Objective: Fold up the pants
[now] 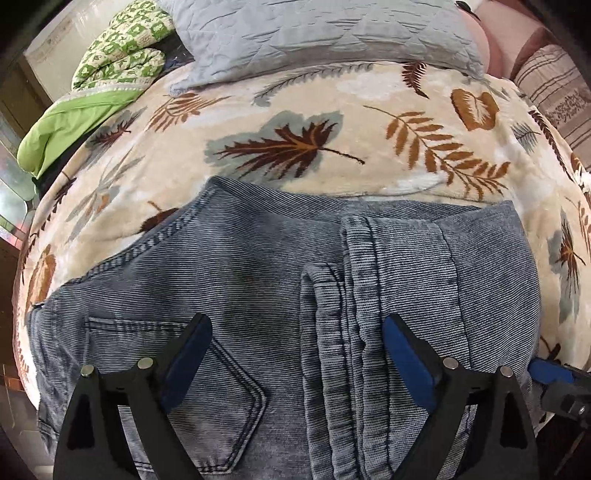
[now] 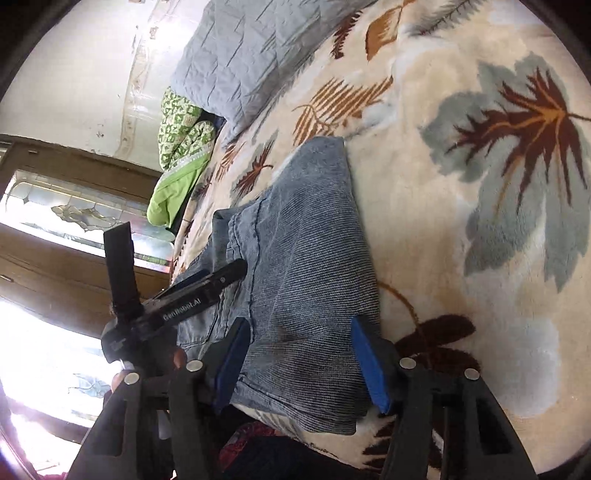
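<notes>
The blue-grey denim pants (image 1: 258, 280) lie folded on the leaf-patterned blanket (image 1: 295, 122), back pocket at lower left and a thick seam ridge running down the middle-right. My left gripper (image 1: 297, 336) is open and empty just above them, fingers spread either side of the seam. In the right wrist view the pants (image 2: 306, 240) lie as a folded stack. My right gripper (image 2: 301, 339) is open, its fingers straddling the near end of the stack without clamping it. The left gripper (image 2: 207, 280) shows beside it at the left.
A grey quilted pillow (image 1: 321, 33) and a green patterned quilt (image 1: 110, 70) lie at the far side of the bed. A striped cushion (image 1: 554, 92) sits at the right. A wooden window frame (image 2: 66, 221) stands left of the bed edge.
</notes>
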Tool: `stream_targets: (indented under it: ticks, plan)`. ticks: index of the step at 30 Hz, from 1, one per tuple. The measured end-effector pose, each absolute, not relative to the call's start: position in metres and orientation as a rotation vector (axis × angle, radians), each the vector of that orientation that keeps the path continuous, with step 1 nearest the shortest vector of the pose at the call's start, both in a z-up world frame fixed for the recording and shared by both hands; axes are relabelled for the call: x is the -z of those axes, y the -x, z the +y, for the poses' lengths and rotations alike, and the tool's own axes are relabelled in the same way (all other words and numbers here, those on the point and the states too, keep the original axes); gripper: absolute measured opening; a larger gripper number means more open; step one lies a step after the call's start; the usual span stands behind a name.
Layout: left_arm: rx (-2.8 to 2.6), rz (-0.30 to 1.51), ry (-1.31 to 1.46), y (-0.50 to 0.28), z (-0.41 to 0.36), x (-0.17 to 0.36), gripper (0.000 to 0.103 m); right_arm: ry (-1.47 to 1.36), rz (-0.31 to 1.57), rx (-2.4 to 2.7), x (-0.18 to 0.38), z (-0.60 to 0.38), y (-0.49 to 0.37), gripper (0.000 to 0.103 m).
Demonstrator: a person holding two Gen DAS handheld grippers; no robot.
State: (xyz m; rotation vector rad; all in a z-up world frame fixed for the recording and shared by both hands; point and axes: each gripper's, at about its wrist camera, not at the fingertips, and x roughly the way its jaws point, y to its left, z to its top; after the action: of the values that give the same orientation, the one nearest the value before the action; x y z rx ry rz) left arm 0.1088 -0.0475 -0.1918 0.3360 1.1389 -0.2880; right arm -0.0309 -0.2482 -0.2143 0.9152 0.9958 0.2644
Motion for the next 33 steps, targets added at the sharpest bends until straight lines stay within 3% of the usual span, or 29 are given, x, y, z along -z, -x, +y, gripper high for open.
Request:
stream_targets:
  ticks: [6, 13, 18, 29, 33]
  plan:
    - [0.254, 1.082, -0.304, -0.11, -0.024, 0.165, 0.094, -0.792, 1.0, -0.23, 0.198, -0.234, 0.035, 0.06]
    - [0.168, 0.99, -0.202, -0.114, 0.032, 0.116, 0.094, -0.662, 0.83, -0.182, 0.163, -0.22, 0.032, 0.062]
    - [0.089, 0.926, -0.159, -0.113, 0.068, 0.09, 0.094, -0.573, 0.902, -0.107, 0.171, -0.205, 0.006, 0.062]
    - [-0.053, 0.926, -0.14, -0.099, 0.142, 0.086, 0.094, -0.312, 0.983, -0.081, 0.184, -0.176, 0.006, 0.063]
    - [-0.131, 0.953, -0.097, -0.094, 0.179, 0.09, 0.094, -0.34, 0.983, -0.091, 0.182, -0.179, 0.012, 0.062]
